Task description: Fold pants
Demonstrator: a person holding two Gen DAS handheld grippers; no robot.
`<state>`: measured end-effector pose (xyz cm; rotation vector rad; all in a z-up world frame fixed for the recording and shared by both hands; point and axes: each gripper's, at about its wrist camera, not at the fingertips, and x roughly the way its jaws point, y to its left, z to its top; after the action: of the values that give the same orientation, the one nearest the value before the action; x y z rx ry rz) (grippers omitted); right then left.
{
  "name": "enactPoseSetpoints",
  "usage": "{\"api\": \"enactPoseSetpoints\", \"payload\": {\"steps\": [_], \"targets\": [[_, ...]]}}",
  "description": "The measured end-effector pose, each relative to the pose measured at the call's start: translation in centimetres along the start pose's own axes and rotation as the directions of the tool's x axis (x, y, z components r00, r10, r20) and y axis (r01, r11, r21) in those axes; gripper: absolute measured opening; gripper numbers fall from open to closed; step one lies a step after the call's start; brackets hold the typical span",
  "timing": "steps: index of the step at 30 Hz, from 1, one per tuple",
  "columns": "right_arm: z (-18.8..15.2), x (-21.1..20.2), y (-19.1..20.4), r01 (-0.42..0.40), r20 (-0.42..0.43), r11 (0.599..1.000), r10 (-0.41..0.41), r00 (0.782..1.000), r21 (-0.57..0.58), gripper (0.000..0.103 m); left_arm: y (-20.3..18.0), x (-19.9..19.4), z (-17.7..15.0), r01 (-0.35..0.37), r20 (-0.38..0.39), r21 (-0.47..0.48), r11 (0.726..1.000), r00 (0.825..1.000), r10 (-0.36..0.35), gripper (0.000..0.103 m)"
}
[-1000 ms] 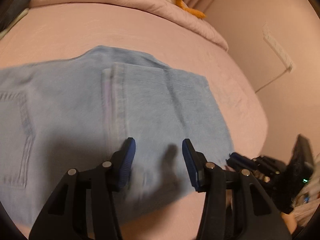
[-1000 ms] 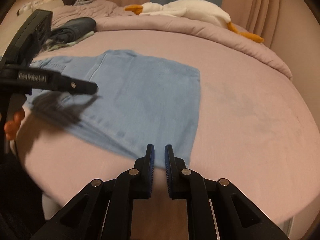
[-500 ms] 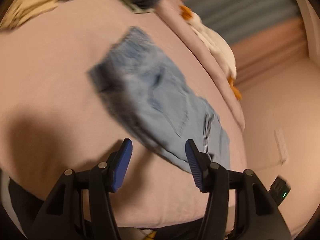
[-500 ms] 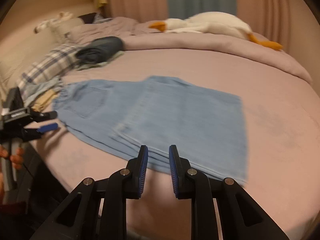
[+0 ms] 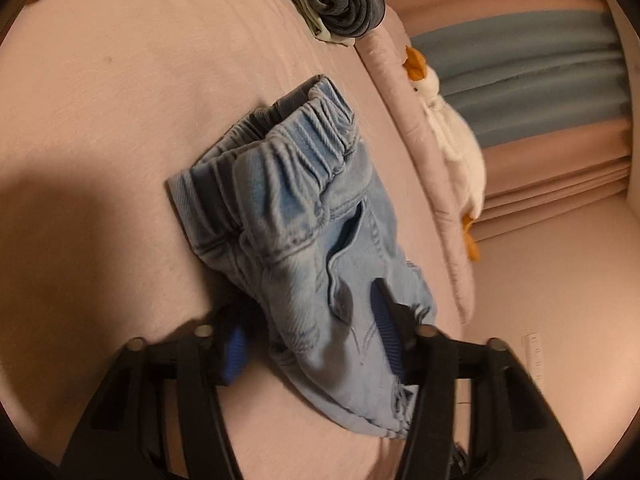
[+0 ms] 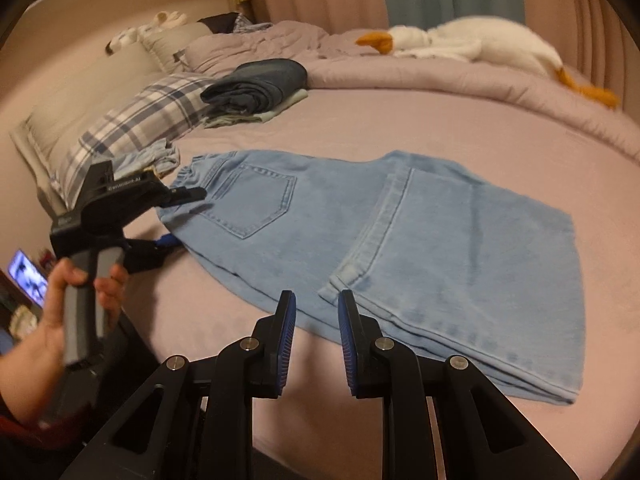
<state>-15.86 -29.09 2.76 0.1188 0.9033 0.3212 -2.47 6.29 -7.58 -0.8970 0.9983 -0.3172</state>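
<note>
Right wrist view: one pair of pants (image 6: 400, 240), left gripper (image 6: 176, 216) jaws closing on waistband, right gripper (image 6: 316, 320) jaws narrow, empty.

The pants (image 6: 400, 240) are light blue denim with an elastic gathered waistband (image 5: 288, 156) and lie flat on the pink bed (image 6: 440, 128), back side up so that a stitched patch pocket (image 6: 256, 204) shows. The waist lies to the left and the legs run right, folded back so that the hems (image 6: 360, 276) lie near the middle at the near edge. The waistband corner bunches up at the far left.
</note>
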Motion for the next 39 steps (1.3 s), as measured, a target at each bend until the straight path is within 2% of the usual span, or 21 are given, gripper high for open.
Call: {"api": "enactPoseSetpoints", "payload": {"steps": [1, 3, 5, 7, 10, 14, 17, 18, 22, 25, 29, 32, 34, 35, 37, 39], "targets": [[0.5, 0.6, -0.2, -0.005, -0.009, 1.000, 0.005, 1.000, 0.017, 0.021, -0.8, 0.3, 0.1, -0.044, -0.004, 0.039, 0.998, 0.999, 0.044, 0.023], [1.7, 1.6, -0.4, -0.014, -0.019, 0.999, 0.014, 1.000, 0.035, 0.021, -1.8, 0.0, -0.1, -0.070, 0.016, 0.114, 0.991, 0.997, 0.069, 0.020], [3.1, 2.8, -0.7, -0.019, -0.021, 0.999, 0.020, 1.000, 0.048, 0.021, -3.7, -0.4, -0.3, -0.095, 0.062, 0.222, 0.971, 0.995, 0.083, 0.019], [4.9, 4.5, -1.1, -0.008, -0.031, 0.997, 0.011, 0.999, 0.073, 0.021, -6.0, -1.2, -0.8, -0.105, 0.111, 0.335, 0.936, 0.991, 0.072, 0.019], [7.5, 7.4, -1.8, 0.000, -0.059, 0.993, 0.007, 0.998, 0.115, 0.021, -8.8, -2.1, -1.7, -0.115, 0.166, 0.478, 0.871, 0.985, 0.039, 0.019], [10.3, 12.0, -2.6, 0.062, -0.104, 0.986, -0.047, 0.994, 0.152, 0.021, -9.9, -2.1, -2.4, -0.133, 0.184, 0.561, 0.817, 0.982, 0.033, 0.019], [10.3, 15.4, -2.9, 0.126, -0.197, 0.981, -0.097, 0.976, 0.144, 0.020, -9.4, -1.7, -2.5, -0.127, 0.171, 0.575, 0.809, 0.985, 0.033, 0.019], [10.1, 15.4, -2.7, 0.134, -0.188, 0.982, -0.107, 0.976, 0.136, 0.019, -9.4, -1.7, -2.5, -0.131, 0.174, 0.578, 0.805, 0.984, 0.035, 0.019], [9.1, 14.3, -0.8, 0.168, -0.224, 0.984, -0.151, 0.963, 0.061, 0.015, -9.5, -2.0, -2.5, -0.129, 0.172, 0.584, 0.801, 0.985, 0.033, 0.019], [6.7, 12.2, 0.4, 0.102, -0.254, 0.989, -0.072, 0.965, 0.109, 0.015, -9.7, -2.1, -2.8, -0.128, 0.169, 0.595, 0.793, 0.985, 0.032, 0.019], [2.4, 9.1, 2.5, 0.048, -0.264, 0.993, -0.016, 0.964, 0.112, 0.015, -10.5, -2.2, -3.5, -0.129, 0.168, 0.625, 0.770, 0.985, 0.029, 0.019], [-0.4, 6.8, 3.7, 0.000, -0.276, 0.993, 0.032, 0.961, 0.117, 0.015, -11.7, -2.3, -4.3, -0.115, 0.161, 0.663, 0.740, 0.987, 0.009, 0.019], [-1.5, 5.5, 4.1, -0.027, -0.268, 0.994, 0.055, 0.962, 0.107, 0.015, -12.8, -2.4, -5.2, -0.125, 0.175, 0.703, 0.700, 0.985, 0.000, 0.019], [-2.0, 4.5, 3.9, -0.068, -0.259, 0.989, 0.099, 0.961, 0.128, 0.015, -13.3, -2.4, -5.5, -0.125, 0.175, 0.718, 0.685, 0.984, -0.004, 0.019], [-2.5, 2.7, 3.1, -0.139, -0.203, 0.970, 0.179, 0.963, 0.200, 0.015, -14.3, -2.3, -6.1, -0.116, 0.169, 0.742, 0.660, 0.986, -0.016, 0.019], [-2.3, 0.7, 1.9, -0.116, -0.099, 0.970, 0.140, 0.985, 0.215, 0.015, -15.3, -2.1, -6.6, -0.110, 0.163, 0.762, 0.638, 0.986, -0.025, 0.019]]}}
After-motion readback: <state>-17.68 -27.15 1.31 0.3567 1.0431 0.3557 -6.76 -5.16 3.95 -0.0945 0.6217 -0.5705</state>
